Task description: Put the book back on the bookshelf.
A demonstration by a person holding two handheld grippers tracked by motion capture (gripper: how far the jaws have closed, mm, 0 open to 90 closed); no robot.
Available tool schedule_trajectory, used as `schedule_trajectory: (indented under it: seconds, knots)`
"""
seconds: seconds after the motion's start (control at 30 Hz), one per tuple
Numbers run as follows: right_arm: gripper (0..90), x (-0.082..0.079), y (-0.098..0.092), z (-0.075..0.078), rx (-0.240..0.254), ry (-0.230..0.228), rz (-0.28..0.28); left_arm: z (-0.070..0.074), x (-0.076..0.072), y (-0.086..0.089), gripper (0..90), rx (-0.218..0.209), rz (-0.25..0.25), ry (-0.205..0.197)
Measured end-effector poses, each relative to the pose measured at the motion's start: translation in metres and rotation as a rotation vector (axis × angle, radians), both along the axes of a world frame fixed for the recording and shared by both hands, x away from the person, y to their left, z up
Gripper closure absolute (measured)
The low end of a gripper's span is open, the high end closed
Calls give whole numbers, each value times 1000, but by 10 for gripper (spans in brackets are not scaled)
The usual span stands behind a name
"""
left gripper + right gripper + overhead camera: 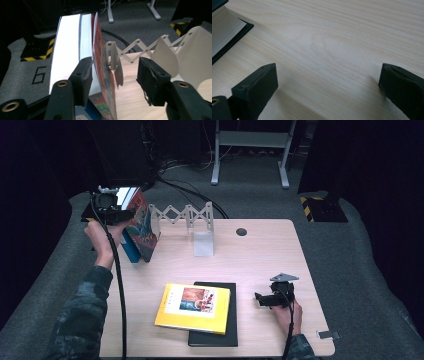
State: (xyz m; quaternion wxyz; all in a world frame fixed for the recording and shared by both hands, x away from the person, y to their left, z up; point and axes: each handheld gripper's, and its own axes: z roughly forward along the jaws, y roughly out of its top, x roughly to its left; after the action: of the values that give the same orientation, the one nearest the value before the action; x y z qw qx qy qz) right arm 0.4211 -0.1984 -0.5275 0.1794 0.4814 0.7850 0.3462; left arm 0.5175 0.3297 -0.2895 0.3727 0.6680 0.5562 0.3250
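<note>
Up at the table's [260, 250] far left corner, the left gripper [113, 80] hovers by two books standing on edge, leaning against each other. Its jaws are parted: one jaw lies along the pages of the red-covered book [142, 227], the other stands apart on the far side, over bare wood, so nothing is pinched. A blue book [129, 251] stands just behind the red one, toward the table's left edge. Just beside them a white folding book rack [187, 217] stretches along the far edge, its clear end plate [203, 243] reaching toward the middle of the table.

Near the right edge, close to the near right corner, the right gripper [261, 300] rests low over the wood with its jaws spread wide and holding nothing. A yellow book [193, 307] lies flat by the near edge on top of a black book [214, 337], well apart from the standing pair. The black book's corner shows at the top left of the right gripper view.
</note>
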Motion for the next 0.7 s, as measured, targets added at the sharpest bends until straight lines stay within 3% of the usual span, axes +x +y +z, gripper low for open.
schedule_trajectory:
  seconds: [0.13,0.37,0.57,0.7]
  knots:
    - [16,0,0,0,3,1,1,-1,-12,0,328,-23,-51,2]
    - [16,0,-1,0,0,-4,5,-11,-28,2,223,-68,-152,64]
    - [16,0,-1,0,-1,-2,7,-29,-41,2,115,-69,-201,99]
    - [16,0,-1,0,2,-4,7,-38,-48,1,104,-72,-217,112]
